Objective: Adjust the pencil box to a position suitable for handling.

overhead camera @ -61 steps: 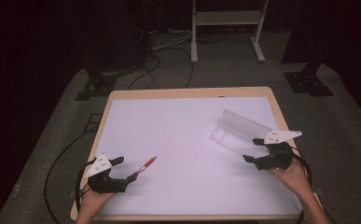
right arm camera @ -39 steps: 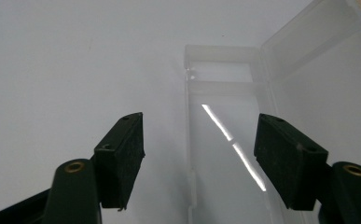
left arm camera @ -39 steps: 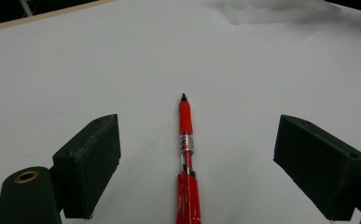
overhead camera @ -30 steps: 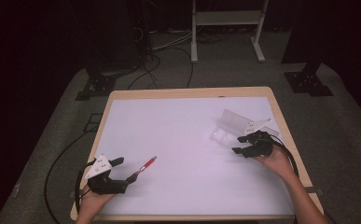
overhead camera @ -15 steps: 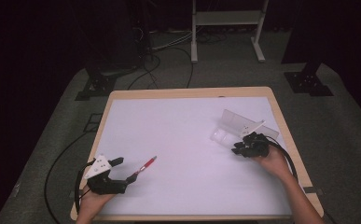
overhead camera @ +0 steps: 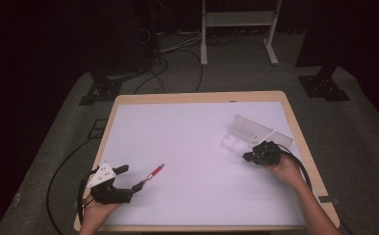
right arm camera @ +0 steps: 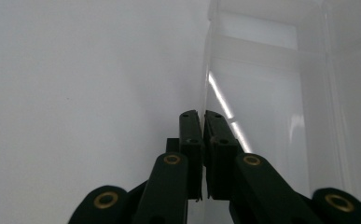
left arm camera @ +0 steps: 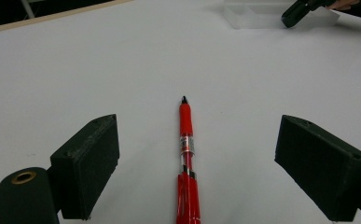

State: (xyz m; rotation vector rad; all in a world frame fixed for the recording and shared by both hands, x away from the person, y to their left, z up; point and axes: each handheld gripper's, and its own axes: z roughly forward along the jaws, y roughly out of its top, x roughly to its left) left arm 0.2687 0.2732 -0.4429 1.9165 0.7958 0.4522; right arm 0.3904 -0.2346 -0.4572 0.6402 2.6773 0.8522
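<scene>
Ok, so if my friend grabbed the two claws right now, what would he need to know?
Left claw: wide open, low over the white table, with the red pen lying flat between its jaws, not gripped.
Right claw: its jaws have just been closing and are now pinched on the thin wall of the clear plastic box at the table's right side.
Done: the box wall is gripped.
Left: the pen has not been picked up yet. A likely next step is to close the left claw on the pen, then perhaps carry it to the box while the right claw steadies it.
</scene>
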